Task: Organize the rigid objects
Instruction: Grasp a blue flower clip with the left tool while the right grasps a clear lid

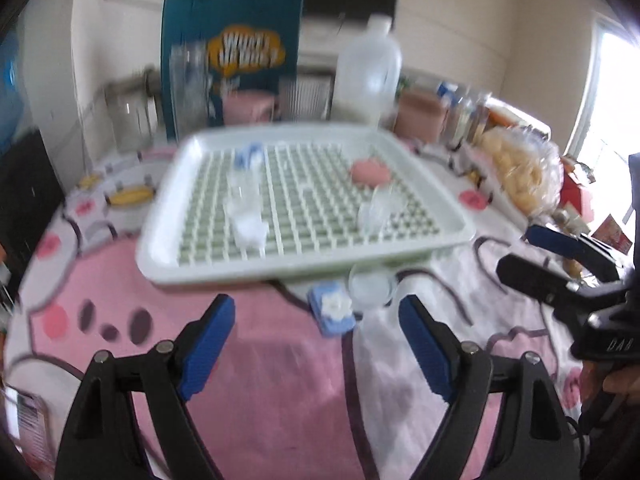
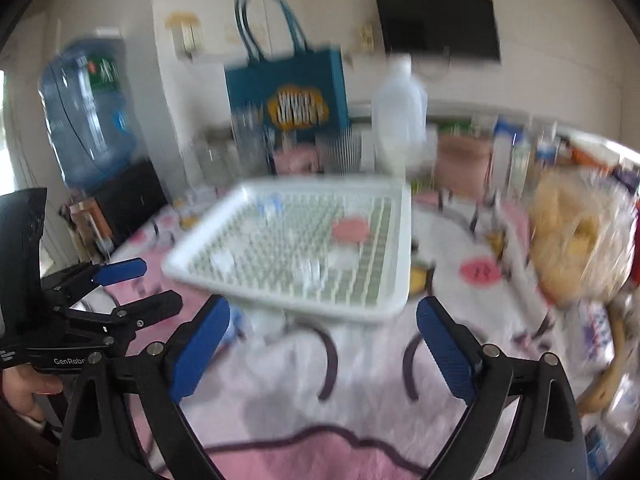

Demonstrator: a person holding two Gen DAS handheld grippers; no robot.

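**Desk:** Progress on the sorting job?

**Operator:** Partway, as I judge it. The white tray (image 1: pixel 304 196) sits mid-table on the pink cloth (image 1: pixel 280 380), and it already carries several pieces: a pink block (image 1: pixel 370 172) toward the far right, a small blue piece (image 1: pixel 248 156) at the far left, and clear plastic items, too blurred for me to name, nearer the front.

**Desk:** What is left outside it?

**Operator:** Two things I can make out. A blue block with a white flower (image 1: pixel 332 312) lies on the cloth just beside the tray's near edge, and a clear round dish (image 1: pixel 370 286) rests next to it, touching or nearly so.

**Desk:** And your grippers?

**Operator:** Both empty. My left gripper (image 1: pixel 316 344) has its fingers spread wide above the cloth, pointing at that blue block. My right gripper (image 2: pixel 324 348) is spread as well, near the tray's front edge (image 2: pixel 320 304), gripping nothing. Motion blur hides finer detail.
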